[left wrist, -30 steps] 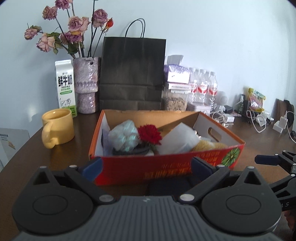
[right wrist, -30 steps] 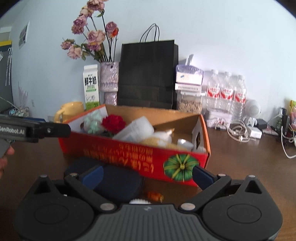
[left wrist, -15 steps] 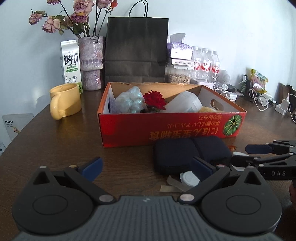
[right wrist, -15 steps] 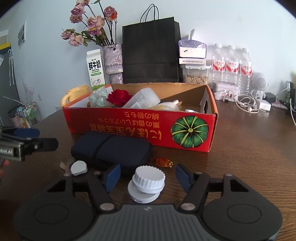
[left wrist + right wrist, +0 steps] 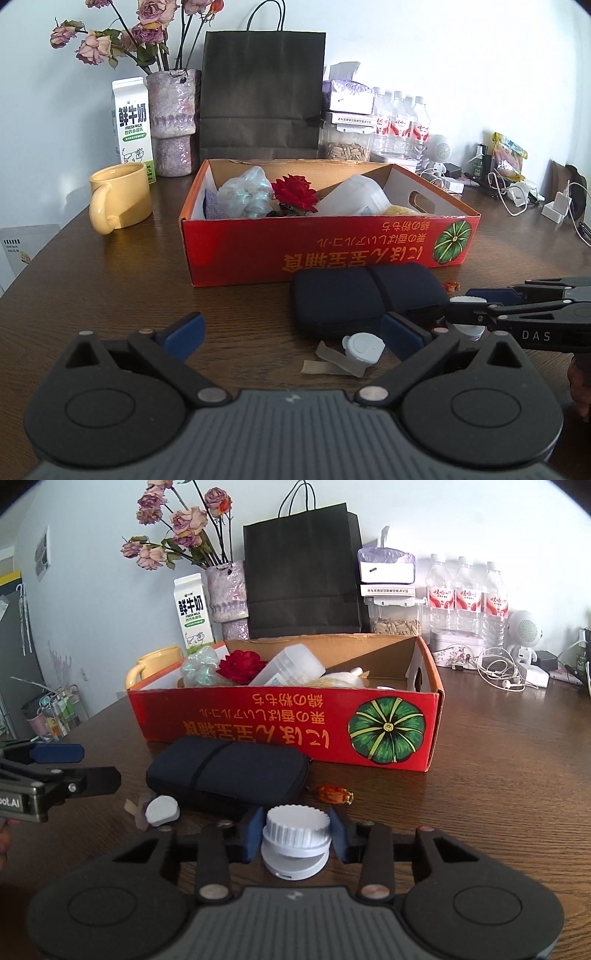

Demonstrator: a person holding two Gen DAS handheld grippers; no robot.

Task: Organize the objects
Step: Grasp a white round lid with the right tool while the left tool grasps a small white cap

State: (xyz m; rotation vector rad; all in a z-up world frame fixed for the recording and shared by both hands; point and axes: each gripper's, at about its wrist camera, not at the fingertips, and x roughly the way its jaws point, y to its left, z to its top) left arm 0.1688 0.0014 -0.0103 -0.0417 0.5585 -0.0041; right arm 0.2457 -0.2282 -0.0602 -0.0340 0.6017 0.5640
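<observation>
**Right tool closing on the white ribbed-cap item, box waiting behind**

The step in hand is a pick-up. In the right wrist view, low and centre of the frame, the right tool (image 5: 295, 833) has its jaws closing around a small white plastic item with a ribbed round cap on a wider round base (image 5: 295, 843); the blue pads sit at either side of the cap, seemingly touching it, though a firm grasp is not certain. The item rests on the dark wooden bench (image 5: 498, 794).

The left tool (image 5: 291, 332) is released, jaws spread wide with nothing between them, low in the left wrist view. Just ahead of it lie a small white rounded flip-lid container (image 5: 362, 347) and, behind that, a dark navy zipped fabric pouch (image 5: 365, 301).

The red cardboard box printed with a green pumpkin (image 5: 288, 716) stands mid-frame behind the pouch, already holding several things.

The next move probably calls for finishing the squeeze, lifting the item clear over the pouch and the box's near wall, and setting it in the free right-hand part.
</observation>
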